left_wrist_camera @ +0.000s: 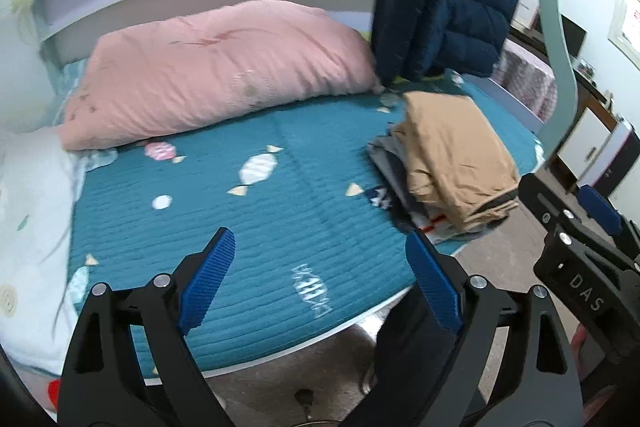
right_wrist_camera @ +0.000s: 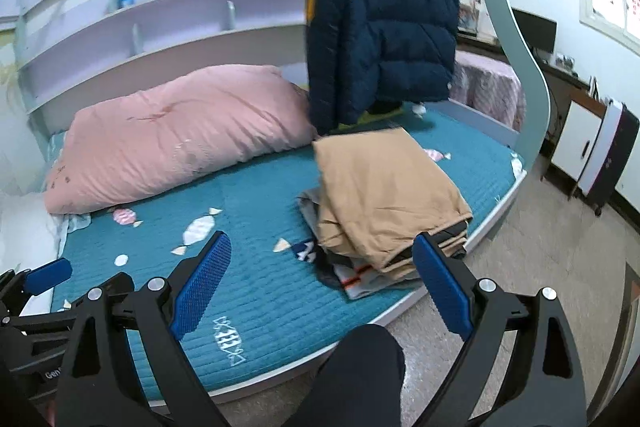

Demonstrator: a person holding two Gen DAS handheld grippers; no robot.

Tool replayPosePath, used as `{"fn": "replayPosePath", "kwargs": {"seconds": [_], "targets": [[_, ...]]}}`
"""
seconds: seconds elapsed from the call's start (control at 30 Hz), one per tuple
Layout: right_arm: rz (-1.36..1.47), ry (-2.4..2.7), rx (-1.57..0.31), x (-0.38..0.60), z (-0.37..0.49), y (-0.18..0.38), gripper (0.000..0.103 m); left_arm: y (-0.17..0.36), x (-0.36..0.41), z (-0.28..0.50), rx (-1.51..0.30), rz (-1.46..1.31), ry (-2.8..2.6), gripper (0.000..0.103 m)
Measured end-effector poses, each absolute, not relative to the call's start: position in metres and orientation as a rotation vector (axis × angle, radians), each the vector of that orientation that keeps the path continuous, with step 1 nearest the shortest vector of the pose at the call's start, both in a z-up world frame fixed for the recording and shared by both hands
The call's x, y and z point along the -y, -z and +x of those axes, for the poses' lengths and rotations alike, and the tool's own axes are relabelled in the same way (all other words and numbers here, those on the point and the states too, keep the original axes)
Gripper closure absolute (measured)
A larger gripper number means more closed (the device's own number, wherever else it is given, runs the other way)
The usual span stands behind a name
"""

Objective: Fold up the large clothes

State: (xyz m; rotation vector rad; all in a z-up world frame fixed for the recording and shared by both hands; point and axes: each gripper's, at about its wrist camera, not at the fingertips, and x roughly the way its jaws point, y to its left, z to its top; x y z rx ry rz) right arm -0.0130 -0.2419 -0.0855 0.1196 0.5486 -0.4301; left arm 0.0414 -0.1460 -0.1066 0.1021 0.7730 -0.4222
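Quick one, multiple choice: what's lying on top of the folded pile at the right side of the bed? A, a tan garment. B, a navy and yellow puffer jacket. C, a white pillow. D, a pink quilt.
A: the tan garment is the top layer of the folded pile on the teal bedspread, while the puffer jacket hangs behind it.

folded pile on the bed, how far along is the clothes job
Done: a stack of folded clothes, tan garment on top, sits near the edge of the teal quilted bed. In hand: nothing; the left gripper and right gripper are both open and empty. Possibly left: the navy and yellow puffer jacket hanging unfolded.
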Motion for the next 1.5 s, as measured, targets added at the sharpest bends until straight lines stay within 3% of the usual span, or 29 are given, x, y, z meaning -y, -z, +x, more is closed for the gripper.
{"fn": "replayPosePath", "kwargs": {"seconds": [0.53,1.5], "targets": [[0.02,0.483,-0.445,0.17,-0.03,0.066,0.014,0.067,0.066,0.01,-0.644,0.063,0.365,0.013],[0.008,0.386,-0.438,0.151,-0.044,0.056,0.014,0.051,0.046,-0.009,-0.602,0.067,0.294,0.013]]}}
